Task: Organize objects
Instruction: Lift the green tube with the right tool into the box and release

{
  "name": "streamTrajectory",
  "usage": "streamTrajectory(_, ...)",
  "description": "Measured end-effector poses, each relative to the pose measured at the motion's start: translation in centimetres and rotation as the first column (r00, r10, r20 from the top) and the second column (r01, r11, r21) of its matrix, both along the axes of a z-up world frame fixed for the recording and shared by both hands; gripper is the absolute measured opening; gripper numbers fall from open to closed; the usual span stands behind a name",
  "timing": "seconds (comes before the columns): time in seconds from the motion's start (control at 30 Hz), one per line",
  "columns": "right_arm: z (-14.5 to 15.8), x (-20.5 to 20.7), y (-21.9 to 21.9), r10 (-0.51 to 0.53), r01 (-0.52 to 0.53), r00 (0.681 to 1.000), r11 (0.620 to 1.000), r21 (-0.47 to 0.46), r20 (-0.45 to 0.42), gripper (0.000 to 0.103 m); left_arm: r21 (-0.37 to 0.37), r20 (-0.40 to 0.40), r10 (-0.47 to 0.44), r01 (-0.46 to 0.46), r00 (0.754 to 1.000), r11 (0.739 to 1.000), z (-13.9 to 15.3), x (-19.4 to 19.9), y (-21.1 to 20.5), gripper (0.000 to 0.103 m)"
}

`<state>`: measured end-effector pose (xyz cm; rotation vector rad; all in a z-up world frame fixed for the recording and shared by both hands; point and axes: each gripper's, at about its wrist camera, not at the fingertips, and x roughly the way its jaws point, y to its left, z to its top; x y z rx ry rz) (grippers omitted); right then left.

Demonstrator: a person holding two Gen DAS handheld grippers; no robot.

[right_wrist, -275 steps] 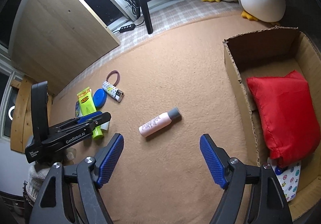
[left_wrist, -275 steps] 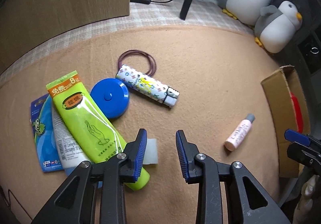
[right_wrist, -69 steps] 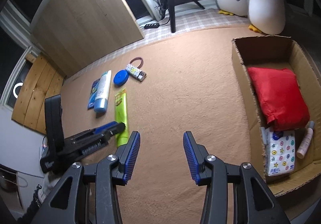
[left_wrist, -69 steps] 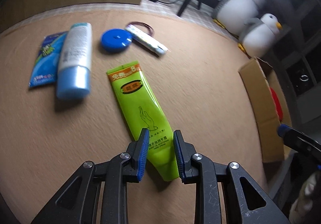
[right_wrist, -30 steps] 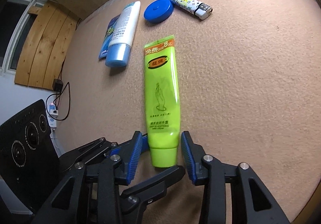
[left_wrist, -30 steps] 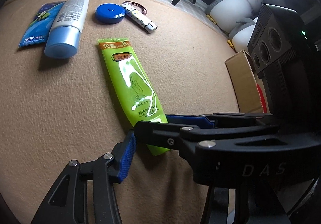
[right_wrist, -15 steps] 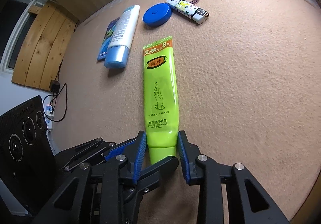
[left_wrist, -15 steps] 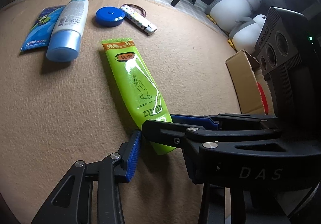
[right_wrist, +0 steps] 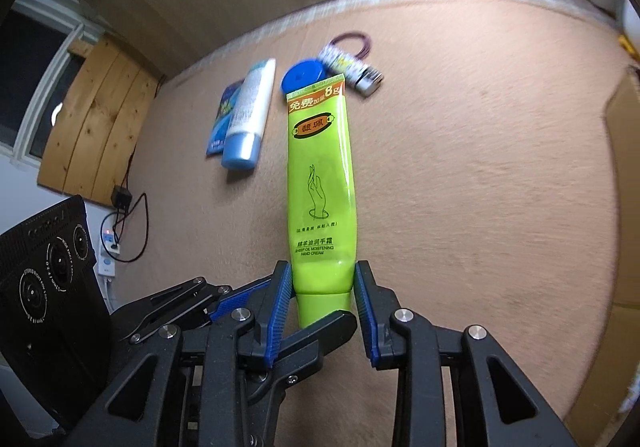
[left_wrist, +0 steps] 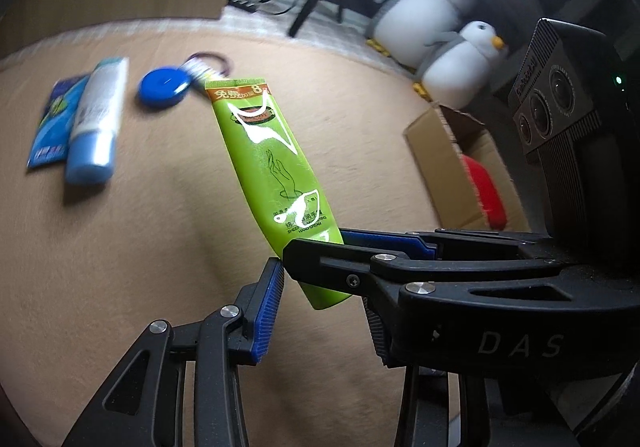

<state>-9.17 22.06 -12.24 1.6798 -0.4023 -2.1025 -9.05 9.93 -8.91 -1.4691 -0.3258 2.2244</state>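
My right gripper (right_wrist: 323, 297) is shut on the cap end of a green hand-cream tube (right_wrist: 320, 183) and holds it lifted off the tan carpet, pointing away. In the left wrist view the tube (left_wrist: 276, 175) hangs in the air, with the right gripper's fingers (left_wrist: 384, 247) across it. My left gripper (left_wrist: 320, 307) is open around the tube's cap end, its right finger hidden behind the right gripper. A cardboard box (left_wrist: 448, 151) holding a red pouch (left_wrist: 486, 191) stands at the right.
On the carpet at the far left lie a white-and-blue tube (right_wrist: 250, 115), a blue sachet (right_wrist: 222, 115), a blue round tape measure (right_wrist: 302, 75), a patterned lighter (right_wrist: 352, 67) and a purple hair tie (right_wrist: 354, 41). Two penguin plush toys (left_wrist: 460, 59) sit beyond the box.
The right gripper has closed on the tube's cap end and lifted the tube off the carpet. Both views have tilted up, and the box comes more into the left view.
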Motion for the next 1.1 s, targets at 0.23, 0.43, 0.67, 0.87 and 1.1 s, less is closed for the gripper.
streamTrajectory(0.23, 2.7, 0.7, 5.0, -0.105, 0.105, 0.993, 0.994, -0.009, -0.052, 0.029, 0.017, -0.049, -0.097, 0.098, 0.994, 0.995, 2.2, -0.2, 5.2, 0.042)
streamTrajectory(0.43, 4.3, 1.7, 11.2, -0.207, 0.208, 0.975, 0.978, 0.004, -0.082, 0.029, 0.039, -0.075, -0.190, 0.193, 0.979, 0.980, 3.4, -0.2, 11.6, 0.042)
streamTrajectory(0.67, 5.1, 3.7, 18.3, -0.322, 0.325, 0.941, 0.946, 0.015, -0.101, 0.029, 0.057, -0.083, -0.299, 0.304, 0.951, 0.951, 3.8, 0.2, 19.3, 0.042)
streamTrajectory(0.87, 5.1, 5.3, 23.3, -0.401, 0.405, 0.910, 0.914, 0.025, -0.106, 0.029, 0.054, -0.093, -0.383, 0.389, 0.919, 0.920, 3.7, 0.7, 24.9, 0.043)
streamTrajectory(1.1, 5.4, 6.8, 26.9, -0.457, 0.470, 0.877, 0.880, 0.066, -0.146, 0.061, 0.029, -0.098, -0.407, 0.412, 0.908, 0.911, 3.7, 0.9, 27.1, 0.065)
